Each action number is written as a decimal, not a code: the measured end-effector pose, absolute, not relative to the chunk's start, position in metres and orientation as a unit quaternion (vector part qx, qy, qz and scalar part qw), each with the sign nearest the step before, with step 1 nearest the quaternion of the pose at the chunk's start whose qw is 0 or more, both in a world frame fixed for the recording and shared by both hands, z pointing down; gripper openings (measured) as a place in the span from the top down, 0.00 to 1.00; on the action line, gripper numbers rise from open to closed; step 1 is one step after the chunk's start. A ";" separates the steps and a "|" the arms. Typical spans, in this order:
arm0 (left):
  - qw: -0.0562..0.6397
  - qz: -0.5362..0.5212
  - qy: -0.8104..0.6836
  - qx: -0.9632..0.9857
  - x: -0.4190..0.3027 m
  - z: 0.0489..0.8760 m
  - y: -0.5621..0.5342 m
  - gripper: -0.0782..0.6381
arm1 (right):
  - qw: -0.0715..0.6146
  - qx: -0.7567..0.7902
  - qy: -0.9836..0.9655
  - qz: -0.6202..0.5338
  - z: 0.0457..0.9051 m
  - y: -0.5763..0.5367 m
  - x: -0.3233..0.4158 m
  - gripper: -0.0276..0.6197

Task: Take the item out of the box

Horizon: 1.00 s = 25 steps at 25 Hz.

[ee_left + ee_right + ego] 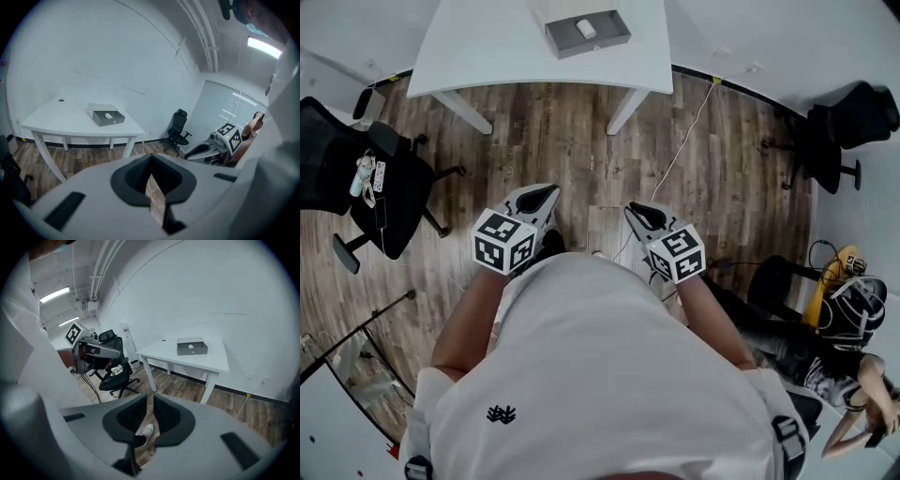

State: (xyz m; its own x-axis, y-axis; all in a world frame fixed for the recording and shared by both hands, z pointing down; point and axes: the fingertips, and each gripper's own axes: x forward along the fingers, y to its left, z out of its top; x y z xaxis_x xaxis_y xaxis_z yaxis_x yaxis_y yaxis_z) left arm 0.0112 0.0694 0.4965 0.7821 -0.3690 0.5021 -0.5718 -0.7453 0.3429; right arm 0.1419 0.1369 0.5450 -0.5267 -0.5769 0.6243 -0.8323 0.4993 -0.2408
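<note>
A grey open box (592, 46) stands on the white table (487, 47) at the far side of the room, with a small white item (586, 28) lying inside it. The box (104, 121) and item (108, 115) also show in the left gripper view, and the box (192, 351) shows in the right gripper view. Both grippers are held close to the person's body, well short of the table. My left gripper (539, 198) (151, 157) has its jaws meeting, with nothing in them. My right gripper (645, 215) (152, 398) shows a narrow gap between its jaws and holds nothing.
Wooden floor lies between me and the table. A black office chair (380, 183) stands at the left and another (834, 131) at the right. A white cable (684, 141) runs across the floor. A second person (830, 361) sits at the lower right.
</note>
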 end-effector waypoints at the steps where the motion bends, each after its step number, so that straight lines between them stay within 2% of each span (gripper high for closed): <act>1: 0.243 0.200 -0.261 0.913 0.004 0.491 0.053 0.88 | 0.240 0.428 -0.829 0.267 0.544 0.124 0.140 0.89; 11: 0.249 0.188 -0.289 0.905 -0.085 0.491 -0.027 0.88 | 0.254 0.443 -0.827 0.235 0.530 0.005 0.097 0.89; 25: 0.266 0.175 -0.359 0.877 -0.100 0.492 -0.087 0.88 | 0.271 0.418 -0.838 0.221 0.534 -0.146 0.122 0.89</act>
State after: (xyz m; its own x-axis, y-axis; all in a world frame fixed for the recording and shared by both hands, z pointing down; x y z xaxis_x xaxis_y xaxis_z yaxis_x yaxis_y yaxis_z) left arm -0.1002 -0.0869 0.4915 0.6811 -0.5367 0.4981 -0.7229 -0.6012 0.3407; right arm 0.1220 -0.1456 0.5336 -0.5038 -0.5815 0.6388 -0.8210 0.5522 -0.1449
